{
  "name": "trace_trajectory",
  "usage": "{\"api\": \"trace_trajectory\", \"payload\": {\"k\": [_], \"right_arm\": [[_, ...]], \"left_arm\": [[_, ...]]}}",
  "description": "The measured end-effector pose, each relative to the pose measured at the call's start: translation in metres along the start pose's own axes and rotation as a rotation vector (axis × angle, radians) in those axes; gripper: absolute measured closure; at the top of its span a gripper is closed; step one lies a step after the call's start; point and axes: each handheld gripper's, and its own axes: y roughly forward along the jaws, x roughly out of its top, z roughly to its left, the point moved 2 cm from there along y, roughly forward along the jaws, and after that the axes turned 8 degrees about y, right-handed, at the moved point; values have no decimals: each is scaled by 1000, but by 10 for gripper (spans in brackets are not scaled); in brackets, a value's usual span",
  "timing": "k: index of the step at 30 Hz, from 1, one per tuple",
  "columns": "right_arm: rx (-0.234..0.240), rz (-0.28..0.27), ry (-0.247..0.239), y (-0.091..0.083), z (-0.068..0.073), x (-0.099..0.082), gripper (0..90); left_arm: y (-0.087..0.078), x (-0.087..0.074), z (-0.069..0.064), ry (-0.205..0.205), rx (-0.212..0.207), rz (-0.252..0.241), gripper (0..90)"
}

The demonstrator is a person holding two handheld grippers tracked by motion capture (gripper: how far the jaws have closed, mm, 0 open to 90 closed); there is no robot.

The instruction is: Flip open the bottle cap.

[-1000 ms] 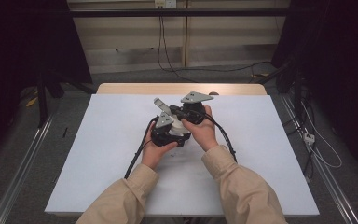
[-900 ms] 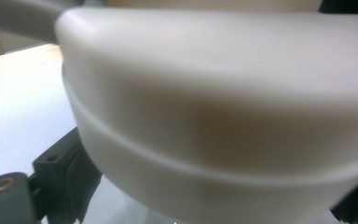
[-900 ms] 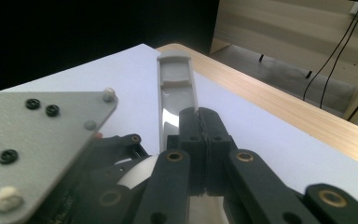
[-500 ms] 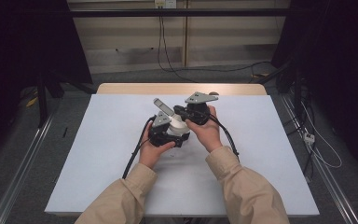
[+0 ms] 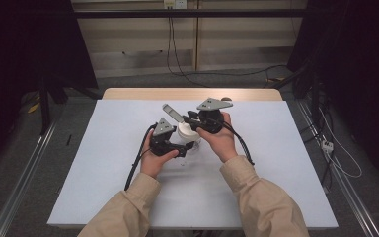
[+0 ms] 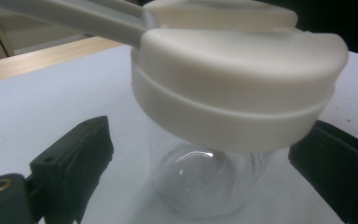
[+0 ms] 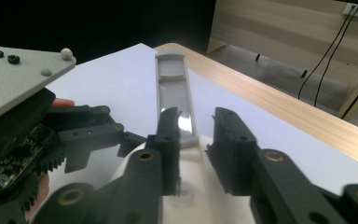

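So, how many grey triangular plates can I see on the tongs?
2. One plate sits on the left tongs, at, left of the white-lidded jar. The other plate sits on the right tongs, at, behind the jar.

Table (image 5: pixel 103 168) left bare on all sides; middle blocked by jar (image 5: pixel 187 140), raised lid handle (image 5: pixel 171 112), both claws crowded alongside.

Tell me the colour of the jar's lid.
The lid is off-white, clearest in the left gripper view.
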Motion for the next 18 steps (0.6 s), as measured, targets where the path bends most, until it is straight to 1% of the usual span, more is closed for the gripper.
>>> {"api": "trace_trajectory", "payload": {"k": [3, 6, 8, 9, 10, 11, 13, 14, 15, 16, 17, 18], "right_arm": [[-2, 2, 6, -3, 0, -1, 612], [-9, 7, 15, -6, -1, -3, 543], [-11, 1, 24, -9, -2, -5, 500], [-11, 3, 31, -10, -3, -6, 477], [-10, 6, 40, -12, -4, -6, 451], [-10, 6, 42, -14, -5, -7, 433], [-13, 7, 37, -18, -5, -9, 412], [-14, 7, 37, -20, -6, -10, 392], [-15, 7, 36, -22, -6, -11, 376], [-17, 4, 32, -24, -6, -12, 363], [-12, 3, 31, -26, -6, -14, 348], [-8, 4, 32, -29, -6, -15, 325]], "left_arm": [[-3, 0, 0, -1, 1, 5, 58], [-6, 0, 0, 5, 1, 29, 51], [-8, -1, -1, 2, -8, 40, 47], [-9, -2, -1, 6, -9, 42, 46], [-11, -3, -1, 17, -6, 40, 48], [-13, -4, -2, 7, -2, 35, 52], [-16, -6, -2, 40, 23, 54, 48], [-18, -7, -2, 49, 28, 65, 50], [-19, -8, -2, 44, 33, 67, 51], [-21, -9, -2, 35, 25, 67, 52], [-23, -9, -1, 34, 25, 67, 52], [-25, -9, -1, 21, 20, 65, 51]]}}
